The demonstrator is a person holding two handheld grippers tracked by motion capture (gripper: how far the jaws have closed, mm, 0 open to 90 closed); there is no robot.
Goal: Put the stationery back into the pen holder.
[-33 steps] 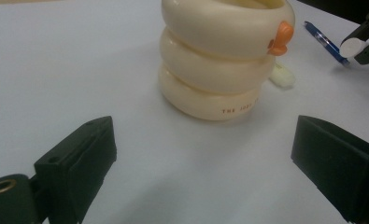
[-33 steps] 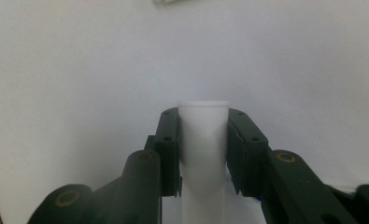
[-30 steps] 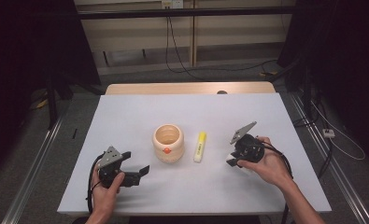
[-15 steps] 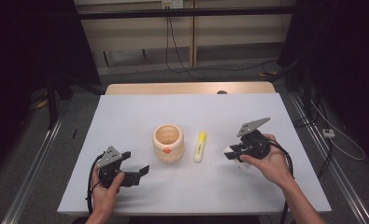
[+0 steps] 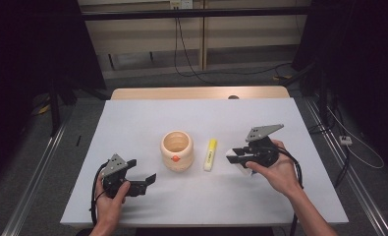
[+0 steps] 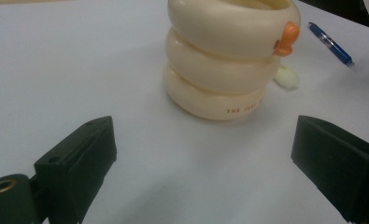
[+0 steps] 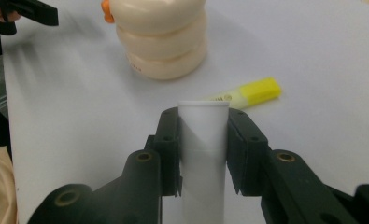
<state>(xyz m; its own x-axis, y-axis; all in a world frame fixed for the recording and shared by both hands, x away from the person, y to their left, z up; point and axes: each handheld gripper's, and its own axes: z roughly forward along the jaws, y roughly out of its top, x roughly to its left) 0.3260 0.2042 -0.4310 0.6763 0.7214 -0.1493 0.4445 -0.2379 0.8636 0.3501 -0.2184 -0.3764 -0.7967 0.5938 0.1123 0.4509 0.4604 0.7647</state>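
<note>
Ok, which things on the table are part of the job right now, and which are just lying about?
In the job:
right gripper, shut on the white tube
cream holder, the likely place for it

Lying about:
yellow highlighter
blue pen
left gripper, open, holding nothing

High overhead view; two close gripper views sharing cream pot [image 5: 177, 150].

Ringed holder [image 5: 177, 150] mid-table [image 5: 132, 128]; highlighter [image 5: 210, 154] just right of it; white tube [image 7: 203, 140] farther right
</note>
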